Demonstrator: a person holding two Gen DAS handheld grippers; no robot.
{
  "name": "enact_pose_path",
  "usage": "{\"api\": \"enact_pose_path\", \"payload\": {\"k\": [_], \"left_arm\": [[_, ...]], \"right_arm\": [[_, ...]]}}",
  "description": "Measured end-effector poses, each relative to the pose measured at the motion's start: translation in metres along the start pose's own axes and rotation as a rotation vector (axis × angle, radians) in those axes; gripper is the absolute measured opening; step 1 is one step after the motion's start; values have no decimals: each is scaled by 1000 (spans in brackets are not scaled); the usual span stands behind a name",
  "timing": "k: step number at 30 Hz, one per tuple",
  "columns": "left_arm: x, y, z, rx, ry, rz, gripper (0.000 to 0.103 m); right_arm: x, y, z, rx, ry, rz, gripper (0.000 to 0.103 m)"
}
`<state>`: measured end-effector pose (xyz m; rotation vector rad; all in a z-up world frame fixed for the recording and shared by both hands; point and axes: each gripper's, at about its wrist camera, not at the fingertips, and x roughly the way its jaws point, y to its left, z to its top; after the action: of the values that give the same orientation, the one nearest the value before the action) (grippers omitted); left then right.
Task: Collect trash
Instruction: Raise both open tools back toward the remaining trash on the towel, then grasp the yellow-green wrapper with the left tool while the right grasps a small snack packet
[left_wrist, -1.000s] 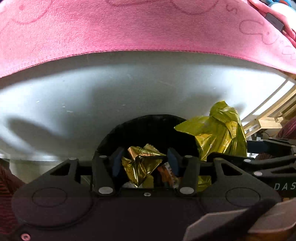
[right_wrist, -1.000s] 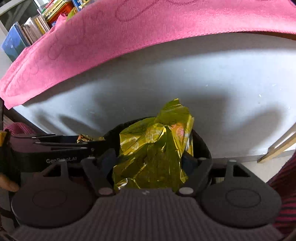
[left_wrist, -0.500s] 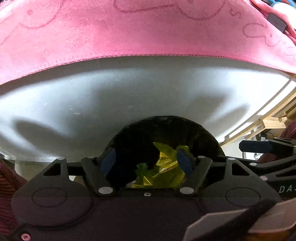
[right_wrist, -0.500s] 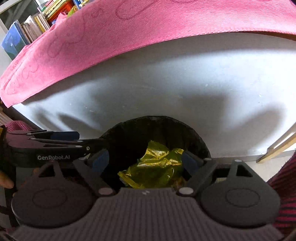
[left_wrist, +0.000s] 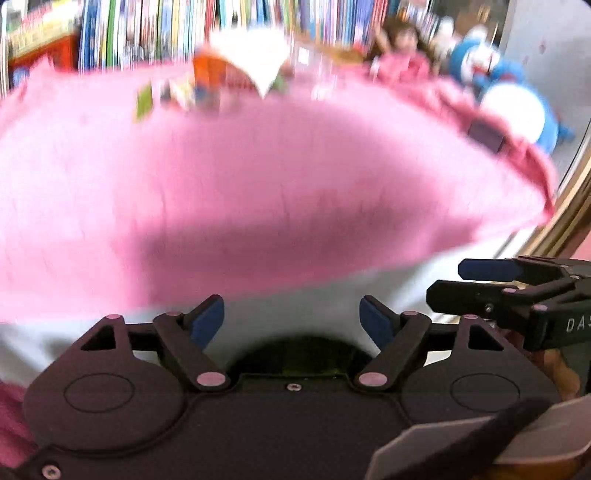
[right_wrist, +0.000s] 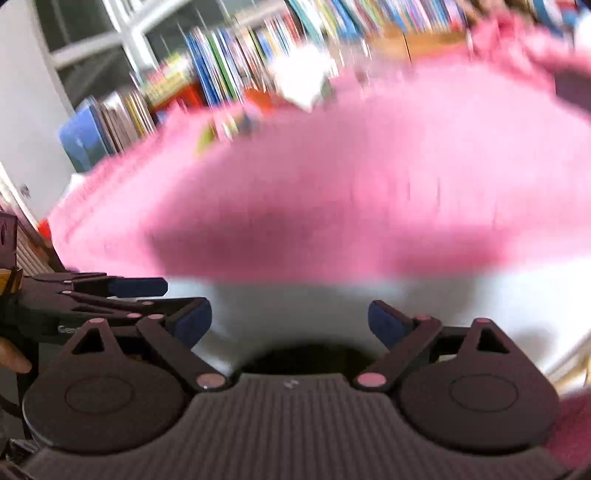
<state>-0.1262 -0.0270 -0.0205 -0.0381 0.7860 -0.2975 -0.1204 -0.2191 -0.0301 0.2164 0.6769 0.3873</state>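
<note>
Hovering with left gripper (left_wrist: 291, 319) opening, blue pads (left_wrist: 207, 319) spreading apart with nothing between them. Right gripper (right_wrist: 290, 323) also opening, fingers wide and empty. Peeking out just below and behind both sets of fingertips: a dark bin (left_wrist: 303, 352), rim partly hidden by the gripper bodies, with a sliver of yellow-green trash (left_wrist: 306, 366) lying inside. Stretching beyond the fingers: a pink cloth (left_wrist: 258, 177) over a white table front (right_wrist: 295, 314), blurred. Standing farther off: rows of books (right_wrist: 229, 74).
</note>
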Motion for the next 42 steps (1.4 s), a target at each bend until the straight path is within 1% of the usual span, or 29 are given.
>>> {"api": "enact_pose_path", "payload": {"k": [2, 4, 8, 11, 13, 14, 16, 21, 24, 25, 26, 27, 28, 30, 31, 33, 35, 37, 39, 40, 41, 42], "left_arm": [[-11, 4, 18, 6, -64, -1, 84], [-19, 11, 37, 10, -117, 17, 85], [-15, 26, 70, 1, -199, 119, 85], [2, 46, 92, -23, -240, 199, 82], [13, 61, 102, -43, -247, 240, 71], [20, 69, 109, -61, -242, 260, 69], [35, 87, 120, -96, -237, 269, 60], [81, 124, 150, -203, -207, 254, 49], [107, 136, 161, -235, -194, 262, 47], [116, 141, 164, -245, -187, 262, 39], [124, 146, 167, -259, -170, 262, 29], [132, 149, 169, -273, -143, 263, 0], [136, 153, 171, -290, -127, 260, 0], [131, 156, 168, -315, -147, 242, 0], [127, 156, 167, -305, -161, 233, 0], [118, 154, 164, -270, -193, 247, 0], [110, 152, 161, -245, -205, 255, 0], [103, 153, 158, -254, -208, 247, 0], [98, 155, 155, -272, -217, 242, 0], [96, 155, 153, -273, -218, 239, 0], [94, 155, 151, -275, -220, 238, 0], [91, 154, 148, -276, -223, 236, 0]], "right_arm": [[-3, 1, 16, -32, -52, -11, 98], [-1, 2, 31, -59, -96, -35, 98], [9, 1, 63, -87, -176, -90, 98], [23, 1, 84, -93, -193, -114, 98], [33, 5, 95, -118, -198, -115, 98], [40, 8, 99, -139, -192, -117, 98], [57, 15, 105, -184, -177, -120, 98], [95, 37, 114, -255, -126, -82, 98], [117, 52, 121, -313, -106, -67, 98], [125, 56, 123, -326, -99, -63, 98], [133, 59, 126, -337, -93, -59, 98], [142, 63, 128, -351, -84, -54, 98], [151, 65, 131, -366, -74, -51, 98], [170, 71, 135, -382, -59, -57, 99], [178, 73, 137, -383, -49, -54, 99], [193, 75, 141, -377, -33, -45, 99], [207, 79, 144, -371, -13, -41, 100], [218, 81, 148, -363, 11, -41, 100], [224, 83, 151, -357, 21, -23, 99], [225, 84, 152, -353, 28, -20, 96], [226, 85, 152, -350, 40, -19, 87], [227, 86, 152, -348, 49, -21, 75]]}}
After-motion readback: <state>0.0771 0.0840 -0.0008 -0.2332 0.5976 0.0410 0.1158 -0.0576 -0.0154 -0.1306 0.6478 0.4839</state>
